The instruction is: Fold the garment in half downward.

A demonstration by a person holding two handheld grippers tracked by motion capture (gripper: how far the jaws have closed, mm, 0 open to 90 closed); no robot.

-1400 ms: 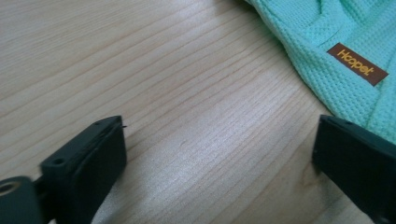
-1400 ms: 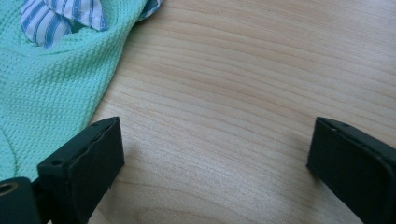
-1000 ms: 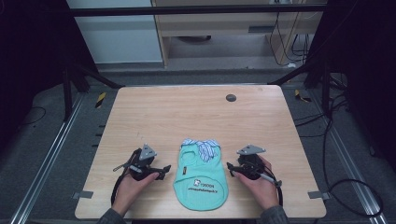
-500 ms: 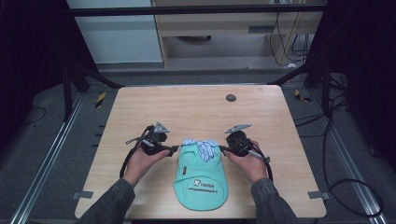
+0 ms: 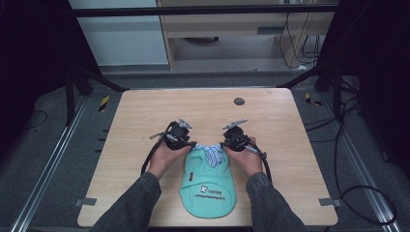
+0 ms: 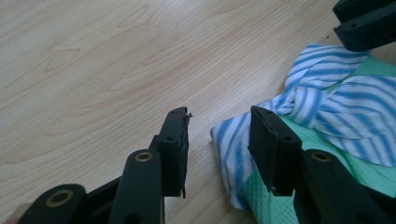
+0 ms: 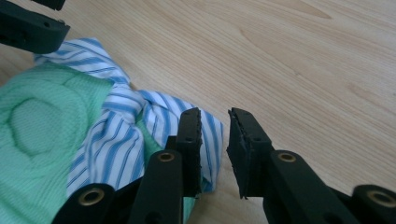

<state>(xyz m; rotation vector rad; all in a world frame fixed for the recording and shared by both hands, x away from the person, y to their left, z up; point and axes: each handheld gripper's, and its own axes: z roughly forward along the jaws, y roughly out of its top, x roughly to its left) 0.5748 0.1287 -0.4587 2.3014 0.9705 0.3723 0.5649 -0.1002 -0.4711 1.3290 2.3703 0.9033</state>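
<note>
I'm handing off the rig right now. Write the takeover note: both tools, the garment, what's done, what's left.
Left tool: jaws have just been closing, not gripping; striped collar corner sits between them.
Right tool: jaws have just been closing, a gap remains; the collar's other corner lies at its inner jaw.
Green garment: flat on the table, near edge, between the hands.
Done: both tools at the collar.
Left: probably grip both corners.

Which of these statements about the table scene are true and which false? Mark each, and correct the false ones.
1. The green garment lies on the table. True.
2. The left gripper clamps the striped collar. False: its jaws have been closing but stand apart, the collar's edge between them, unpressed.
3. A dark round disc sits near the table's far edge. True.
4. The right gripper holds the garment in the air. False: its jaws, closing lately, stand apart at the collar, and the garment lies flat.
5. The collar is red. False: blue and white stripes.
</note>
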